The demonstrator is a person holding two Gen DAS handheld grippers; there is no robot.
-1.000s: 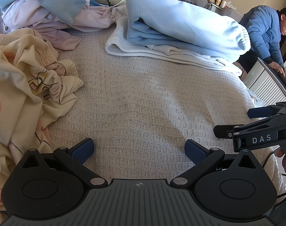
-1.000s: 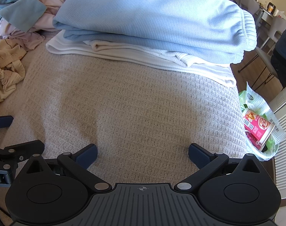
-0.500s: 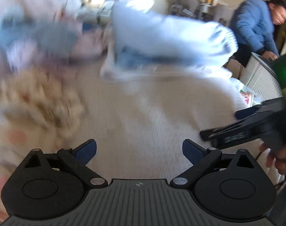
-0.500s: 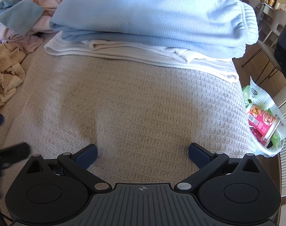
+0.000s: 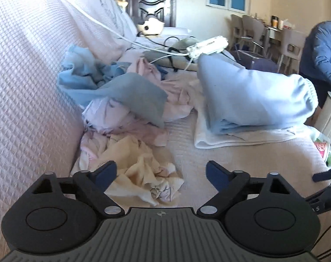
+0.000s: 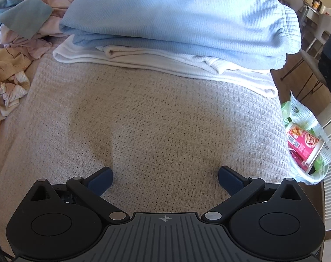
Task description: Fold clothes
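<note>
I see a waffle-weave bed cover (image 6: 165, 120); on it a white folded blanket (image 6: 143, 62) at top, crumpled clothes (image 6: 8, 74) at left.

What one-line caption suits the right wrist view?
Open right gripper over bare bedcover, facing a folded blue blanket stacked on a white one.

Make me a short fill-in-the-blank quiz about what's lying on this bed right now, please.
1. The folded light blue garment lies on top of a folded ______ one.
2. The crumpled cream garment lies on the bed cover, not yet ______.
3. Between the fingers of the right gripper there is only the bed ______.
4. The left gripper holds ______.

Missing words: white; folded; cover; nothing
</note>
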